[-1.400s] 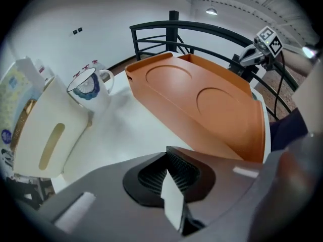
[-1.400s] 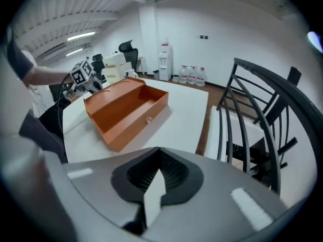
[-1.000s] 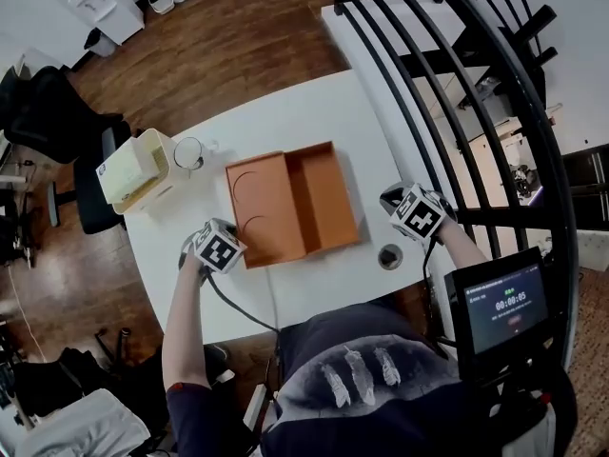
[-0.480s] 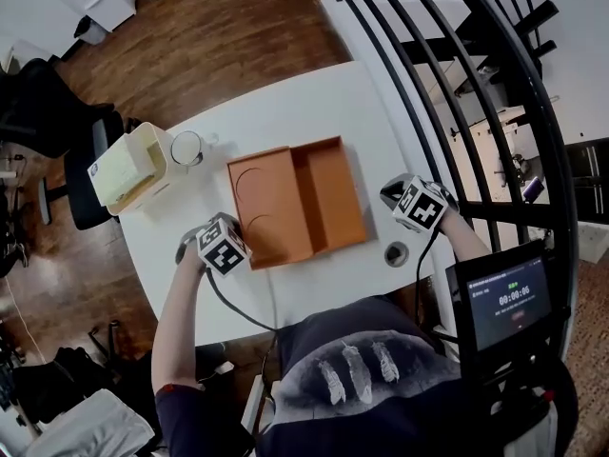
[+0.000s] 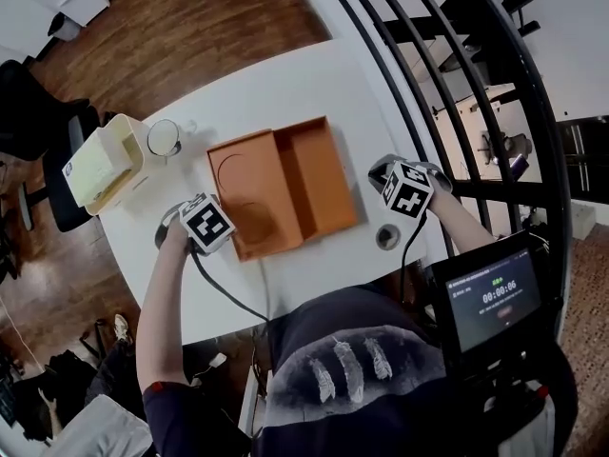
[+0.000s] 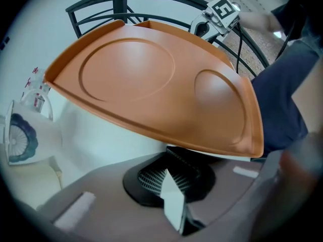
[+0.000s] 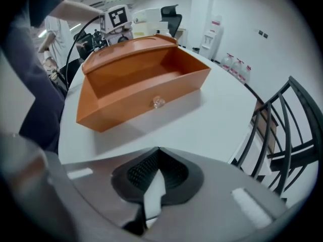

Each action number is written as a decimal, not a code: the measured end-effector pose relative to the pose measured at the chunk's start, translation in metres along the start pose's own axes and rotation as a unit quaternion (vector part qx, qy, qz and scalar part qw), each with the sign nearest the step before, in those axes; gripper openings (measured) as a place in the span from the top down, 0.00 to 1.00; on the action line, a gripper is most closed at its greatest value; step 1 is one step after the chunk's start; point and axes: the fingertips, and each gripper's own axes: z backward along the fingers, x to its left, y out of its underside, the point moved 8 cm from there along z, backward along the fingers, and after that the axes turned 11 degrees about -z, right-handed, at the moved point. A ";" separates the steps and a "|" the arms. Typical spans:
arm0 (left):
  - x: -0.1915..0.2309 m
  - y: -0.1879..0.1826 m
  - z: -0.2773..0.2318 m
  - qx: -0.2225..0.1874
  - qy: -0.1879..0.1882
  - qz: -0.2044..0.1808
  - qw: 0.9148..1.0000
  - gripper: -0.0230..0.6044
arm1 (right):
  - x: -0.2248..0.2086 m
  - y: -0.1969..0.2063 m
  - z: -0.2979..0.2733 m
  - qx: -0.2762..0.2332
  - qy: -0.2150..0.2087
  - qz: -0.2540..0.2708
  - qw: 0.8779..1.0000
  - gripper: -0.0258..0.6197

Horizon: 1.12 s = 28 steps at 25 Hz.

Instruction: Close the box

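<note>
An orange box [image 5: 319, 174] stands open on the white table [image 5: 285, 84]. Its lid [image 5: 247, 193] is folded out to the left, with the embossed inner face up. My left gripper [image 5: 217, 228] is shut and sits at the lid's front left edge. In the left gripper view its tips [image 6: 174, 158] lie just under the lid [image 6: 151, 84] rim with nothing between them. My right gripper [image 5: 383, 174] is shut and empty, a short way right of the box and apart from it. The right gripper view looks at the box's side wall [image 7: 146, 97], which bears a small clear knob [image 7: 158, 102].
A cream bin [image 5: 100, 165] and a clear cup [image 5: 164, 138] stand at the table's left end. A round cable hole [image 5: 386, 237] lies near the front right edge. Black railing [image 5: 428, 84] curves along the right side, with a timer screen [image 5: 490, 298] below it.
My left gripper has moved in toward the lid's front left edge, and its tips now lie under the rim. The right gripper has barely shifted. The box stays open.
</note>
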 end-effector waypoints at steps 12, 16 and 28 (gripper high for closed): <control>0.001 -0.006 0.007 -0.003 -0.012 0.020 1.000 0.93 | 0.017 -0.030 0.006 0.025 -0.063 0.057 0.996 0.95; 0.000 -0.008 0.002 -0.001 -0.018 0.020 1.000 0.93 | 0.021 -0.036 0.004 0.028 -0.069 0.063 0.995 0.95; -0.003 -0.010 0.006 0.017 -0.021 0.005 1.000 0.93 | 0.034 -0.048 0.003 0.034 -0.078 0.086 0.993 0.95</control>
